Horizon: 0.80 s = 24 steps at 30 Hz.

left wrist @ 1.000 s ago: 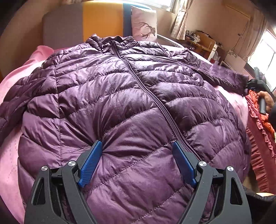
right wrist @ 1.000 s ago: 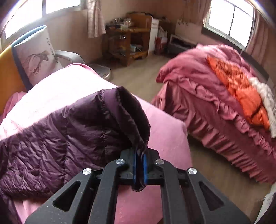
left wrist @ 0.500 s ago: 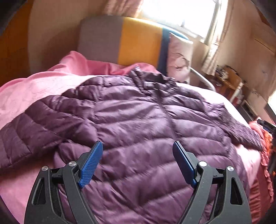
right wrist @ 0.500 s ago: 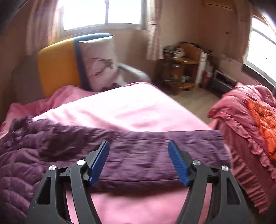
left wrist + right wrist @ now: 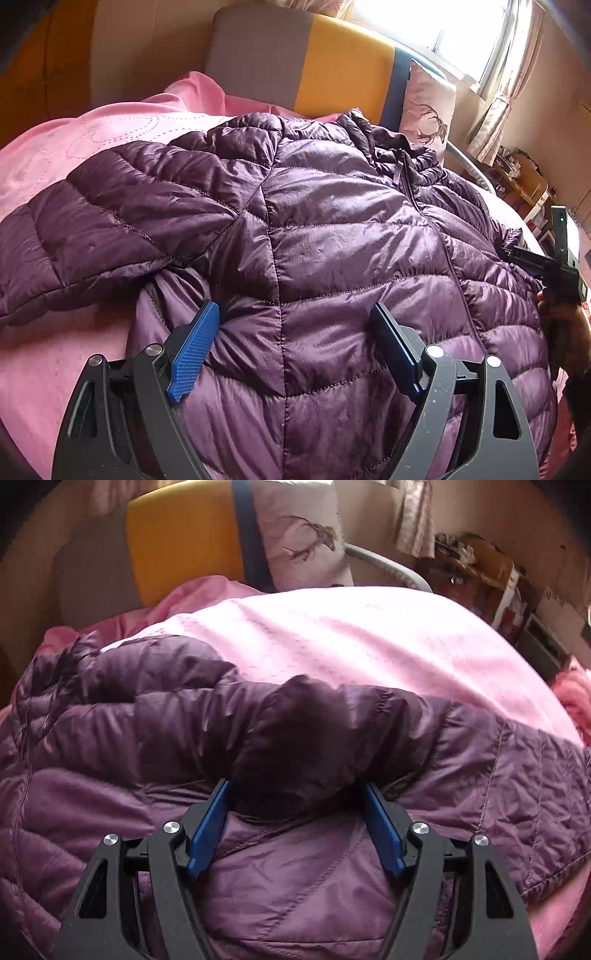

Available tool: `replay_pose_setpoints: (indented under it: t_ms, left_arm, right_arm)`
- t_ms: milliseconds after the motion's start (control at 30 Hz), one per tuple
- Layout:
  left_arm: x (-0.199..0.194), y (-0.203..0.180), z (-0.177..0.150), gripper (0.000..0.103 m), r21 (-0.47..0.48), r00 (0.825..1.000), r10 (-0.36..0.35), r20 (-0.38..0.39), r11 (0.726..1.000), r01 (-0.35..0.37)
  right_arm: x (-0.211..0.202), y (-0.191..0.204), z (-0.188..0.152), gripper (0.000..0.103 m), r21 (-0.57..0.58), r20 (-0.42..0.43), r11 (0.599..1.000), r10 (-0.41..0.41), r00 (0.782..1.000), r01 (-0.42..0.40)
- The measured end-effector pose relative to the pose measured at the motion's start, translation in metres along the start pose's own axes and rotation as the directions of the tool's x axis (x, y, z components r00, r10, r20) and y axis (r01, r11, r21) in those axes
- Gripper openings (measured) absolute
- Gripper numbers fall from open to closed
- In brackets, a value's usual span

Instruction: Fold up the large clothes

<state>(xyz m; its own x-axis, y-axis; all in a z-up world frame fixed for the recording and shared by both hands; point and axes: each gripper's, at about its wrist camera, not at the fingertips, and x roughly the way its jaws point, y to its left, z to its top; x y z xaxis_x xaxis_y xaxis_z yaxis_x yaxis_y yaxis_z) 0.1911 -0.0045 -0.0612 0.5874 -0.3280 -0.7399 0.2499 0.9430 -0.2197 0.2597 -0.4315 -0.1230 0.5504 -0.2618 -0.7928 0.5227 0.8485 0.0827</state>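
Since a second ago, let go of the cuff; right gripper point(image 5: 297, 823) gaped around a raised sleeve fold. Left gripper point(image 5: 295, 350) spread empty over purple jacket point(image 5: 332, 240), flat on pink bed point(image 5: 92, 136). Judged: regrasp next.

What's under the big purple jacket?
The purple jacket lies on a pink blanket that shows all around it. The blanket covers the bed, so whatever is beneath it cannot be seen. Both grippers, left and right, are open over the jacket.

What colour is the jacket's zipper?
Dark purple, matching the jacket; the zipper shows best in the left wrist view.
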Motion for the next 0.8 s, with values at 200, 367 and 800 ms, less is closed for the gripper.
replay_pose_setpoints:
  t_ms: [200,367,800]
  left_arm:
    - [0.001,-0.001,-0.002,0.082,0.003,1.000,0.021,0.001,1.000,-0.021]
    - [0.001,-0.001,-0.002,0.083,0.007,1.000,0.029,0.003,1.000,-0.029]
    - [0.001,-0.001,-0.001,0.090,0.010,1.000,0.001,0.004,1.000,-0.001]
  right_arm:
    - [0.003,-0.013,0.007,0.083,0.006,0.014,0.999,-0.040,0.999,0.040]
    - [-0.047,-0.041,-0.003,0.083,0.073,0.052,0.997,0.030,0.998,-0.034]
    - [-0.132,-0.282,-0.092,0.058,0.664,0.077,0.742,0.058,0.995,-0.095]
